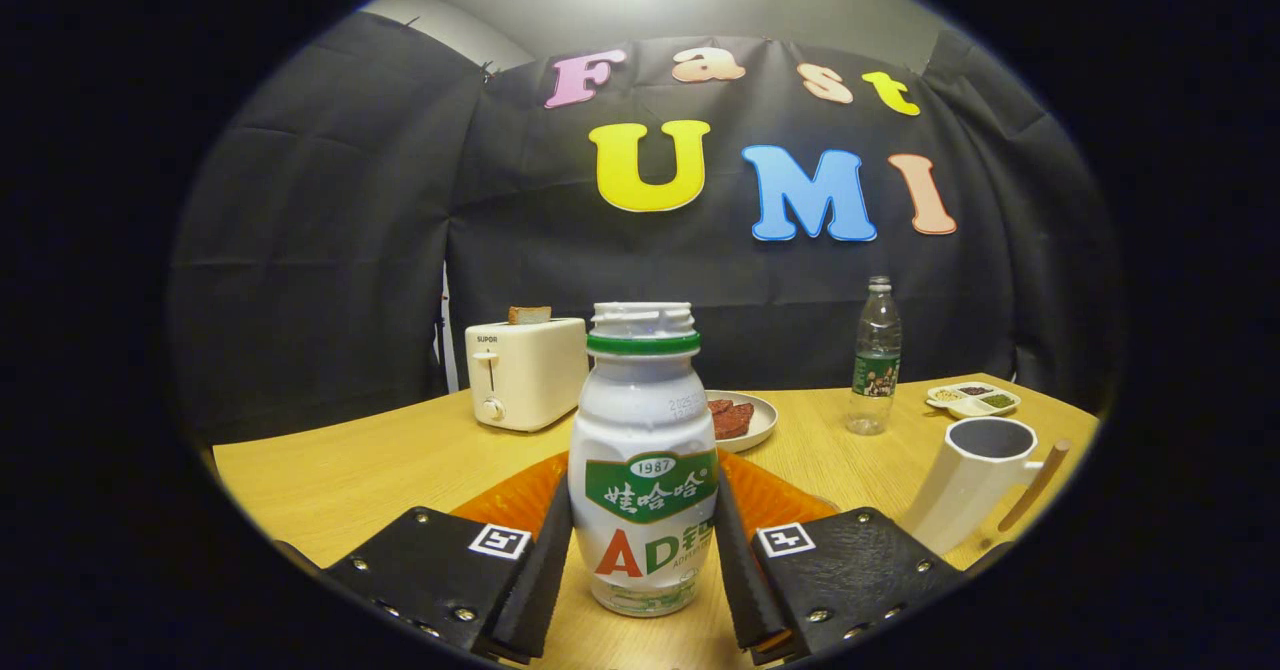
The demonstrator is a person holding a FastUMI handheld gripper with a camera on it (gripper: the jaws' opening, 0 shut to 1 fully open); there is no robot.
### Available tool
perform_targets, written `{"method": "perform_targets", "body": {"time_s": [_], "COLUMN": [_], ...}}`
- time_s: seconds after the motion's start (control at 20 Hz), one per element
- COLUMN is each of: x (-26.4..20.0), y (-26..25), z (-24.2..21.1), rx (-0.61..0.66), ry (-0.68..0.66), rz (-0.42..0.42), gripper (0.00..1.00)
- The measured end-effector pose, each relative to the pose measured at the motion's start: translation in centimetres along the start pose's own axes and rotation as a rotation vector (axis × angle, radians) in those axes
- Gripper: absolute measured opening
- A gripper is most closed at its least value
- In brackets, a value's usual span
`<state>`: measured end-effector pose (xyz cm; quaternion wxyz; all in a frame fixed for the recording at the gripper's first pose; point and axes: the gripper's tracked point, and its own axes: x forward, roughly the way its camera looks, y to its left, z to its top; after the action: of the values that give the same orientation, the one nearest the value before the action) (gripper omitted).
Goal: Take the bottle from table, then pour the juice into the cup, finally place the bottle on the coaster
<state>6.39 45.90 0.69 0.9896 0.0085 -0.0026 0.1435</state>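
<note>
Gripper (643,550) clamped on bottle (643,470), both fingers against its sides, bottle upright over table (330,470), coaster (515,498) behind. Bottle uncapped: jerky lift likely spills. Cup (975,485) close right, sweep could topple it.

Lit from one bright overhead source, blown out above the black cloth backdrop (330,200). Soft glare on the white plastic bottle (643,470) between the fingers (545,570). Sharp centrally; strong fisheye bending along the wooden table's (330,470) far edges.
</note>
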Motion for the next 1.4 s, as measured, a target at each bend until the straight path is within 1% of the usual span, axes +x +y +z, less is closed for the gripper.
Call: {"method": "perform_targets", "body": {"time_s": [0.4,0.75,1.1,1.4], "x": [-0.9,-1.2,-0.7,0.0], "y": [-1.5,-3.3,-5.3,-6.7], "z": [1.8,3.7,3.4,3.3], "rx": [0.099,0.319,0.456,0.634], "ry": [-0.006,-0.045,-0.032,-0.039], "rz": [-0.055,-0.055,-0.062,-0.057], "gripper": [0.68,0.67,0.67,0.67]}}
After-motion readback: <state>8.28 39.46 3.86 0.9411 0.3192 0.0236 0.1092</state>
